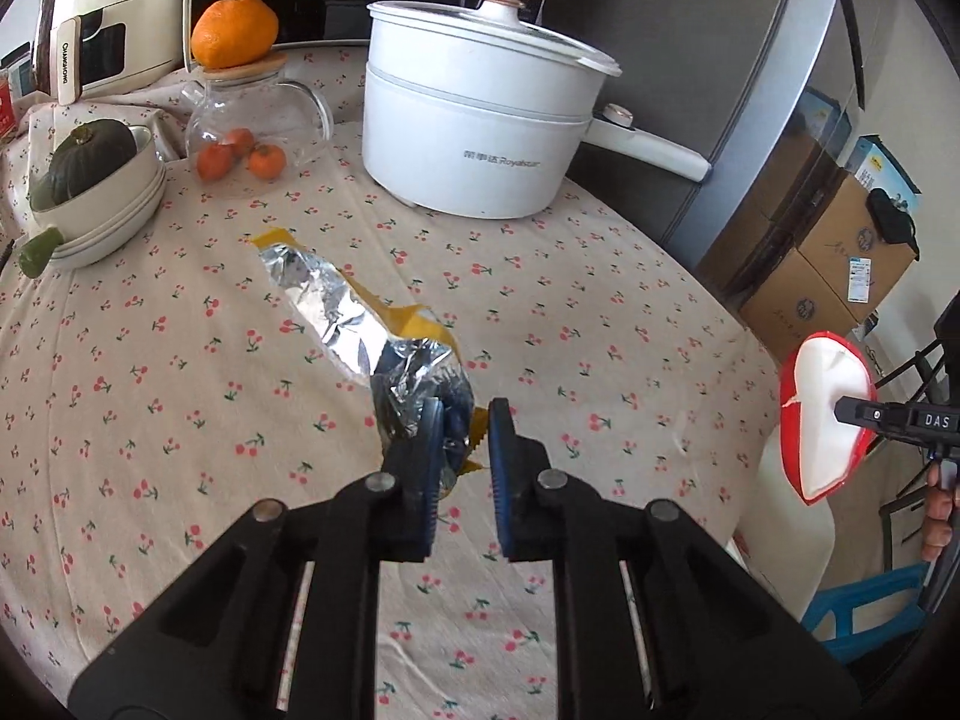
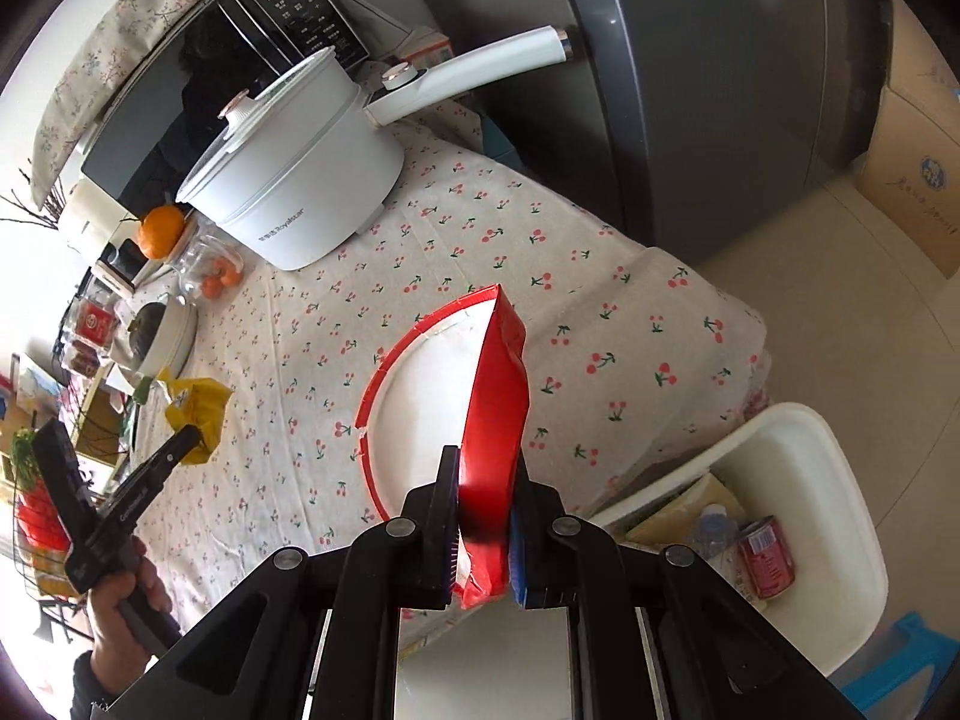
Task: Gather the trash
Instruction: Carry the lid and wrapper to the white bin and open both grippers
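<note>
Between the pads of the left gripper, pinched at its lower crumpled end: yellow foil snack wrapper, silver lining outward, trailing ahead of the jaws above the cherry-print tablecloth. Judged very light, limp, crinkly and slick; best held as here, on a bunched end rather than a single flat layer, lest the foil slide out. Ahead and left of this tool: stacked bowls with a dark squash, glass jar topped by an orange; ahead and right, white electric pot with a projecting handle. Open cloth directly below and to either side.

Between the closed jaws of the right gripper: red-and-white wrapper, gripped at its bottom fold and standing up ahead of the fingers. Judged light, somewhat stiffer, holding its shape. Below and right of this tool, past the table edge: open white bin already containing a red can. Clear drop path rightward; table corner and bin rim the only edges to skirt.
</note>
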Demonstrator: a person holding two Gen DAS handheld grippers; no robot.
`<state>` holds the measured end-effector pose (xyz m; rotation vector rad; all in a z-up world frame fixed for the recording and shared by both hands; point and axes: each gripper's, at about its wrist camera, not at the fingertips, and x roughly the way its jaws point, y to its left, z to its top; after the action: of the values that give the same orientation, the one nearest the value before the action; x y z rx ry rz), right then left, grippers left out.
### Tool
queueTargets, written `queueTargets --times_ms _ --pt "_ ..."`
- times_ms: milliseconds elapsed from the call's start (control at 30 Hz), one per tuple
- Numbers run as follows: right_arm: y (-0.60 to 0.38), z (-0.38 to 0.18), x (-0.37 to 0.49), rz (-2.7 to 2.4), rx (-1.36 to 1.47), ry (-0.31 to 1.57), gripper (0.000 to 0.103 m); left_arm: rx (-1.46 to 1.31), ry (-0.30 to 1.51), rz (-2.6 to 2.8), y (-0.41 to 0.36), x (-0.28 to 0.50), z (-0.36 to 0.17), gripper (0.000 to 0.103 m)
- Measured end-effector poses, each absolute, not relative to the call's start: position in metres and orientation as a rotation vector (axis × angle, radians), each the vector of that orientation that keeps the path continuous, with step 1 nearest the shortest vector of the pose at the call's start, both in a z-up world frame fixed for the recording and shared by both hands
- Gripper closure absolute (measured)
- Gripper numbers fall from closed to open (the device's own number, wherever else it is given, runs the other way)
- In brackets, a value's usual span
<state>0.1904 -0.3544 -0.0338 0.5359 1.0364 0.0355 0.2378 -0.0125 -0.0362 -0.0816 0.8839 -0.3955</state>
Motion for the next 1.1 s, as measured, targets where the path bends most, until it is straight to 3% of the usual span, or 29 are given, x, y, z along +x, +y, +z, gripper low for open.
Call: queueTargets --times_ms 467,1100 --pt "-0.409 -0.032 0.065 -0.167 0.520 0.989 0.089 -0.019 0.897 -0.705 -0.120 0.125 -0.024 0.087" --pt "-0.473 -0.067 0.030 -0.274 0.547 1.059 0.089 0.078 0.973 -0.933 -0.271 0.089 -0.060 0.087"
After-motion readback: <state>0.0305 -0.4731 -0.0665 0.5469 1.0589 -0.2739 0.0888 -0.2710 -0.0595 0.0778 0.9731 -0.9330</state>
